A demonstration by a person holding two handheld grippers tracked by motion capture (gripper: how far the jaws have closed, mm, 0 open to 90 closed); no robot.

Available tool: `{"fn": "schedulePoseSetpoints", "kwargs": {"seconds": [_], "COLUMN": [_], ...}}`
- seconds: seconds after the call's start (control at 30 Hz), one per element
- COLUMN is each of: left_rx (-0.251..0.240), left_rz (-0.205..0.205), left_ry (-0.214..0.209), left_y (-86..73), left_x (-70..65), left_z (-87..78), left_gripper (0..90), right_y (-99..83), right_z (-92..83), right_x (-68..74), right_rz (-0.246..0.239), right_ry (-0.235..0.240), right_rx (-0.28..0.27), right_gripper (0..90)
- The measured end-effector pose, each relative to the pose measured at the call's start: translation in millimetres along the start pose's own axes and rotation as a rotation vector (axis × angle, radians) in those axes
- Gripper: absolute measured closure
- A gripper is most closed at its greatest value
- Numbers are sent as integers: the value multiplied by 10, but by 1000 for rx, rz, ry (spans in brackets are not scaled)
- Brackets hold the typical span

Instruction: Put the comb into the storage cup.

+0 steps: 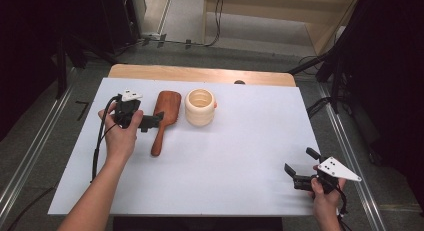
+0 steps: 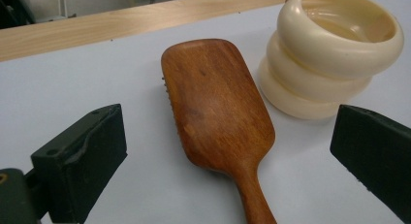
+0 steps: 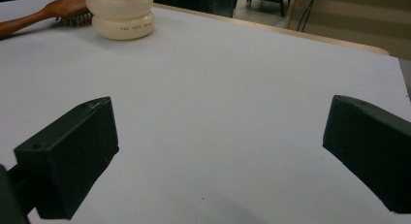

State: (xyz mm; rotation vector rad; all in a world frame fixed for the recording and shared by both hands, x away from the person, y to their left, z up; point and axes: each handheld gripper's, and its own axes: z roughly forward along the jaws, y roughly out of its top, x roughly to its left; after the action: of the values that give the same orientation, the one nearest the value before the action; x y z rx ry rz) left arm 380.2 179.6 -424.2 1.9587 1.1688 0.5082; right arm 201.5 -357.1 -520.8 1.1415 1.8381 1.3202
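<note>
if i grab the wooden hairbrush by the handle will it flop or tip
The hairbrush looks like solid wood, so probably stiff. Its broad paddle head will likely droop the thin handle. It lies bristles down, so it may drag on the white cover if pushed.

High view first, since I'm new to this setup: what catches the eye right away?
A wooden hairbrush lies bristles-down at the far left of the white table, beside a cream ribbed pot. The left gripper hovers open at the brush; the right gripper waits open at the near right corner.
</note>
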Motion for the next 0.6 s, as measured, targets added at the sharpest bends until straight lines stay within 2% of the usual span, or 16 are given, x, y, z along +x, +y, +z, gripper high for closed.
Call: {"fn": "schedulePoseSetpoints", "kwargs": {"seconds": [0.13, 0.17, 0.2, 0.43, 0.53, 0.6], "left_rx": [42, 66, 66, 168, 184, 230], "left_rz": [5, 8, 8, 17, 13, 3], "left_ry": [13, 10, 10, -7, 0, -4], "left_y": [19, 23, 23, 4, 0, -3], "left_x": [-14, -29, -29, -77, -86, -87], "left_z": [70, 108, 108, 244, 263, 298], "left_gripper": [35, 35, 35, 66, 137, 145], "right_y": [0, 0, 0, 0, 0, 0], "right_z": [2, 1, 2, 4, 3, 3], "right_x": [0, -1, 0, 1, 0, 1], "right_rz": [-2, -5, -4, -5, -4, -4], "right_ry": [0, 0, -1, -2, -2, -1], "right_rx": [3, 4, 4, 4, 5, 5], "right_gripper": [0, 0, 0, 0, 0, 0]}}
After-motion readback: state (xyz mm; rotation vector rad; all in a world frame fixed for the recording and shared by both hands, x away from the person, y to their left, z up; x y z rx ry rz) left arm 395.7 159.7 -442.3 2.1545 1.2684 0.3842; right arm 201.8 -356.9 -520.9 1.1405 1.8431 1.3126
